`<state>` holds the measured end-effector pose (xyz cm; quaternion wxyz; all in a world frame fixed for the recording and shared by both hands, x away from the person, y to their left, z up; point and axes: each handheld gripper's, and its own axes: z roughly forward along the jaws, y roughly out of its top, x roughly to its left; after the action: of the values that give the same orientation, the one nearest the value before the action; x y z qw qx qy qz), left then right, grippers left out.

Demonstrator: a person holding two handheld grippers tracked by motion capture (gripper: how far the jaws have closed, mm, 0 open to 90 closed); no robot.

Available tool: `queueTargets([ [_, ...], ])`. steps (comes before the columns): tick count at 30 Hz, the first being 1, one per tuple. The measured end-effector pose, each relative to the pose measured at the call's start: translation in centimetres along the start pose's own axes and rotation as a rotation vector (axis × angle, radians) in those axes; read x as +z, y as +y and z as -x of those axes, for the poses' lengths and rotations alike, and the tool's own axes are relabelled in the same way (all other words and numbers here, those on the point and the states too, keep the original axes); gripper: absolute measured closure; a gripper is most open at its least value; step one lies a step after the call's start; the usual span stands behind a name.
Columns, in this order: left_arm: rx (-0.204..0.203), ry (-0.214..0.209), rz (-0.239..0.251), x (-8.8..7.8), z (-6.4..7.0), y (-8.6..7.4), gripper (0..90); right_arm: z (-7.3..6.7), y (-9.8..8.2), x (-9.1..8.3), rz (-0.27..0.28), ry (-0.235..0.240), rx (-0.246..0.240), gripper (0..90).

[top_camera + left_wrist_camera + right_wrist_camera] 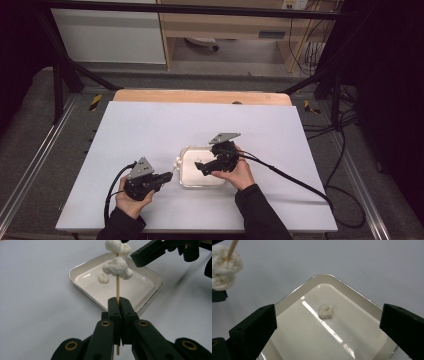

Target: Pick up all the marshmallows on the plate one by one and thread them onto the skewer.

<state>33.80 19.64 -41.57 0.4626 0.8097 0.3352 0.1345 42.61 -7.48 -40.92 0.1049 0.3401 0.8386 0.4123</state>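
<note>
I keep the left claw (119, 302) clamped tight on the wooden skewer (117, 287), holding it out over the white square dish (75, 271) so the two threaded popcorn pieces (117, 266) stay clear of the counter (150, 130) and ready for another. My right claw (328, 322) hangs wide open and empty above the dish, and the last loose popcorn piece (325, 310) lies on the dish floor directly between and below its jaws.

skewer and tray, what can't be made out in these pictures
- Skewer tip: left gripper view, cut off by the top edge above the upper white piece.
- Tray near corner: right gripper view, cut off by the bottom edge.
- Loose piece in the tray: high view, too small to tell.
</note>
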Motion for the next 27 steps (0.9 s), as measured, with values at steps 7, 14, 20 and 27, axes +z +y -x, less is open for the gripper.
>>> queueTargets([
  [7, -0.001, 0.003, -0.001, 0.0, -0.1, 0.0, 88.9, 0.1, 0.7, 1.7, -0.013, -0.021, 0.007, 3.1],
  [14, -0.002, 0.002, -0.002, 0.0, -0.1, 0.0, 88.9, 0.3, 0.9, 3.5, -0.031, -0.028, -0.010, 10.0],
  [20, -0.003, 0.002, -0.005, 0.1, 0.0, 0.0, 88.9, 0.6, 0.5, 4.3, -0.068, -0.030, -0.041, 20.2],
  [27, -0.002, 0.004, -0.011, 0.2, 0.0, -0.1, 88.9, 0.6, 0.2, 4.7, -0.097, -0.004, -0.058, 33.5],
])
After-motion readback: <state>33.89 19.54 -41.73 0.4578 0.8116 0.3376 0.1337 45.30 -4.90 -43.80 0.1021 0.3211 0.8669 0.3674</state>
